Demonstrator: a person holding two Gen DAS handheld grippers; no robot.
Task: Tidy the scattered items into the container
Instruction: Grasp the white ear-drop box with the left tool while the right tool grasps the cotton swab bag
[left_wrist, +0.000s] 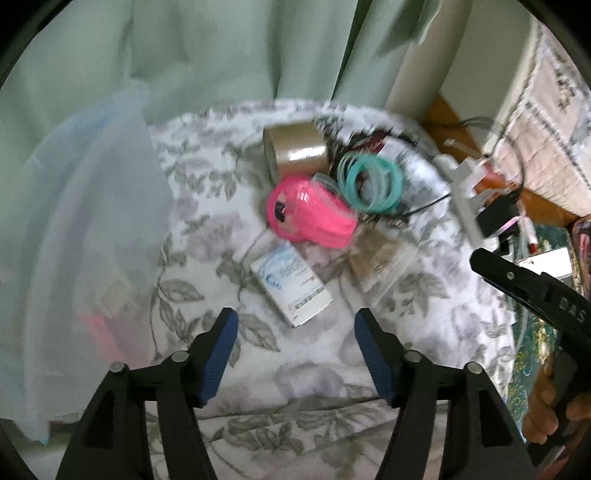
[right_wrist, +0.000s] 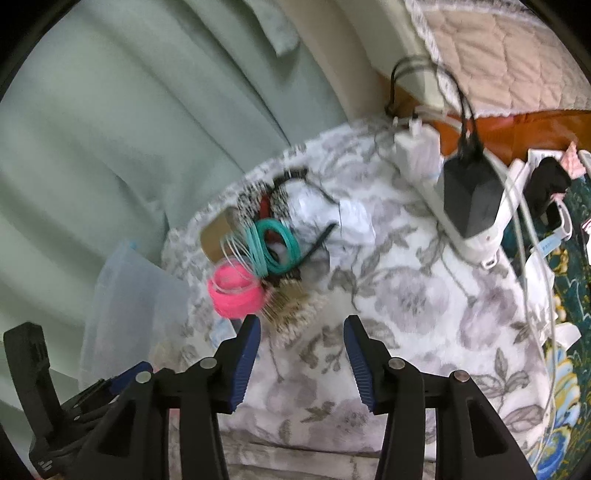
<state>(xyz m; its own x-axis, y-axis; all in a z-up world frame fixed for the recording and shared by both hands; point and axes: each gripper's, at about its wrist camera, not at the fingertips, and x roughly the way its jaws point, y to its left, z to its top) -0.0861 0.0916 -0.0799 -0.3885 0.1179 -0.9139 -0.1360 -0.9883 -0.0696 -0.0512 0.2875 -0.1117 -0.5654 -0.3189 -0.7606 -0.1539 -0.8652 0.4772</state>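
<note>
On a floral cloth lie a pink coil (left_wrist: 310, 216) (right_wrist: 236, 291), a teal coil (left_wrist: 371, 182) (right_wrist: 275, 245), a roll of brown tape (left_wrist: 295, 151) (right_wrist: 216, 236), a small white box (left_wrist: 291, 286) and a clear packet (left_wrist: 384, 266). A translucent plastic container (left_wrist: 92, 240) (right_wrist: 136, 306) stands at the left. My left gripper (left_wrist: 295, 319) hovers open just short of the white box, nothing between its fingers. My right gripper (right_wrist: 301, 325) is open and holds nothing, near a comb-like item (right_wrist: 291, 299) beside the pink coil.
A white power strip (right_wrist: 458, 206) with a black charger (right_wrist: 469, 195) and cables lies at the right edge of the cloth. Green curtain (left_wrist: 221, 48) hangs behind. A quilted bed (right_wrist: 498, 55) and patterned rug (right_wrist: 569, 258) are at the right. The right gripper's body (left_wrist: 535, 291) shows at the left view's right edge.
</note>
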